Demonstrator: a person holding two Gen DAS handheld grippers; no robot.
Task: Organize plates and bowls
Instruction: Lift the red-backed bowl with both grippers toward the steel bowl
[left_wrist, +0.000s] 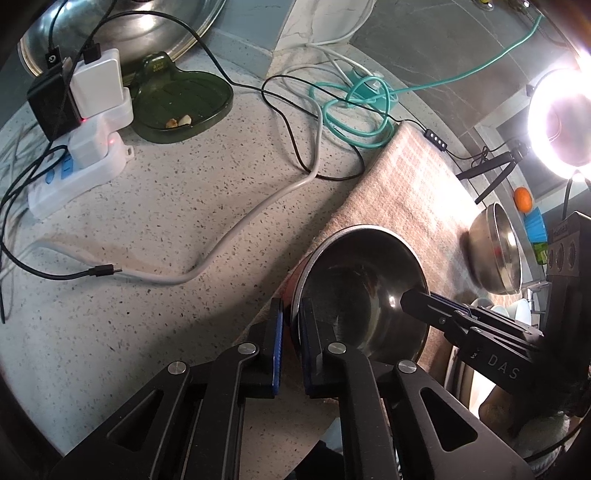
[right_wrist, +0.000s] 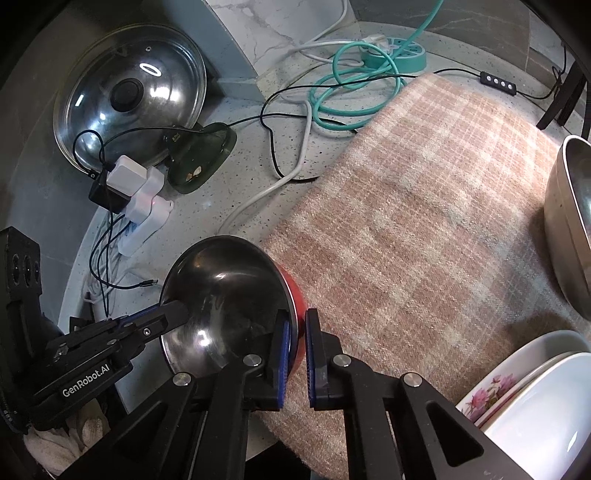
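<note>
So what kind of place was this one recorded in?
Most likely a home kitchen counter. A speckled stone countertop holds a glass pot lid leaning against the wall, a steel bowl sits on a checked cloth, and stacked plates wait nearby.

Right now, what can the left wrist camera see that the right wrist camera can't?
Only the left wrist view shows the ring light, an orange and a blue cup.

Only the right wrist view shows the whole pot lid with its knob, and the flowered plates.

Both show the red bowl pinched at opposite rims by the left gripper and right gripper, the plaid cloth, the steel bowl, the green dish, the power strip and teal cable.
</note>
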